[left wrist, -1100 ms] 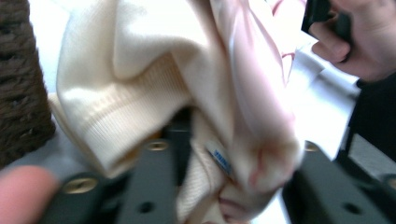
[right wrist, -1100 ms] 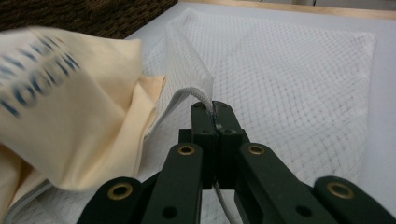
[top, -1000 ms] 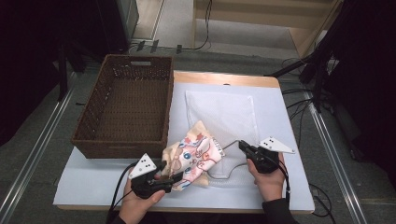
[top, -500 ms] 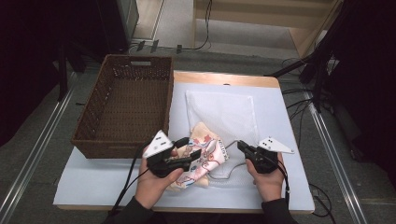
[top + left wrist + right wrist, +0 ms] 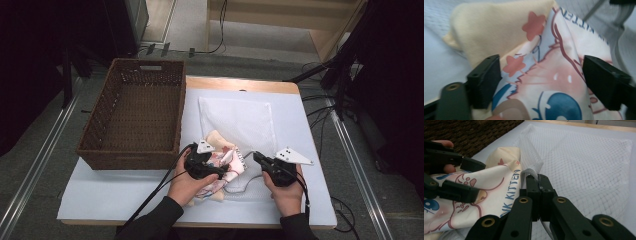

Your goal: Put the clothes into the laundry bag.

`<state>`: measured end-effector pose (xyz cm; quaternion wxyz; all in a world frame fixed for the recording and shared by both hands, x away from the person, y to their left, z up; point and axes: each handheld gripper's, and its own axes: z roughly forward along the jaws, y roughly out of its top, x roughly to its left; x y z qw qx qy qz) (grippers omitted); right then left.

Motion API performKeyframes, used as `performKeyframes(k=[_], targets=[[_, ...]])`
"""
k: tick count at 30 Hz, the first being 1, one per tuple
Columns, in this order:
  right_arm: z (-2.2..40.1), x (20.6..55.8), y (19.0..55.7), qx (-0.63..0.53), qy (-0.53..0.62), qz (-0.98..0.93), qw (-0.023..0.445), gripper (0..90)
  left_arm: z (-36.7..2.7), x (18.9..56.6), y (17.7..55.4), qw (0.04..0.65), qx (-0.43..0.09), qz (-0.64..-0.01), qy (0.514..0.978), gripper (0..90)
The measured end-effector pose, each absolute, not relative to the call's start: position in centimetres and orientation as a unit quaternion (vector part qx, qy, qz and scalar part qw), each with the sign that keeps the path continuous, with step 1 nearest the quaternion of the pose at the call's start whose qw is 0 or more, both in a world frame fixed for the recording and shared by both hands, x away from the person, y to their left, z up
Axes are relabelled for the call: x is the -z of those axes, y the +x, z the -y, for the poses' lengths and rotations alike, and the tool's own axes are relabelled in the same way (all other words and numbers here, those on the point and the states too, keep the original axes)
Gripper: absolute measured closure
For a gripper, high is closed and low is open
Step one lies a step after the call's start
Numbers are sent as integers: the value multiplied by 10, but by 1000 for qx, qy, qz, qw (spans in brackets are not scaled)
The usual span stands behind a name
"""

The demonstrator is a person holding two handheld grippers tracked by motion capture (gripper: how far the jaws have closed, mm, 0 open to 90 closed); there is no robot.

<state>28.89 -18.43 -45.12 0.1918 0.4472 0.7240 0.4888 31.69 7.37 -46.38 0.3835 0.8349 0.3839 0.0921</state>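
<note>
Looking down from the high view, the left gripper has travelled from the near edge of the table up and to the right, pushing the printed cloth toward the mouth of the white mesh bag. Its jaws have just been opening, with the cloth between them. I judge this to be the stuffing step: the cloth is part-way at the bag's opening, not yet inside. The right gripper has kept its place at the bag's near edge. Beside them sits a dark woven wicker basket, rectangular and rigid, on the pale blue table cover.

From the left gripper view, the two black jaws stand apart, released, with the cloth bunched between them; whether the pads touch it I cannot tell for certain. The fabric is soft and smooth, cream on one side, printed in pink, red stars and blue on the other, folded into loose ridges.

From the right gripper view, the right gripper is clenched on the corded hem of the mesh bag, holding the mouth lifted. The mesh is fine, translucent and limp, lying flat with creases. The cloth, lettered in blue, lies just beside that hem, with the left gripper over it.
</note>
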Motion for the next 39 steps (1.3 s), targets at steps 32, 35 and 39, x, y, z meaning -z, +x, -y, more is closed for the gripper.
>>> performKeyframes(k=[32,35,39], targets=[[179,446,294,-498,442,-719,200,900,-64,449,280,478,71,-131,866,746],[178,436,288,-507,432,-716,206,900,-72,441,294,496,25,-234,836,745],[173,419,279,-528,414,-711,210,900,-79,428,296,524,-47,-321,787,737]])
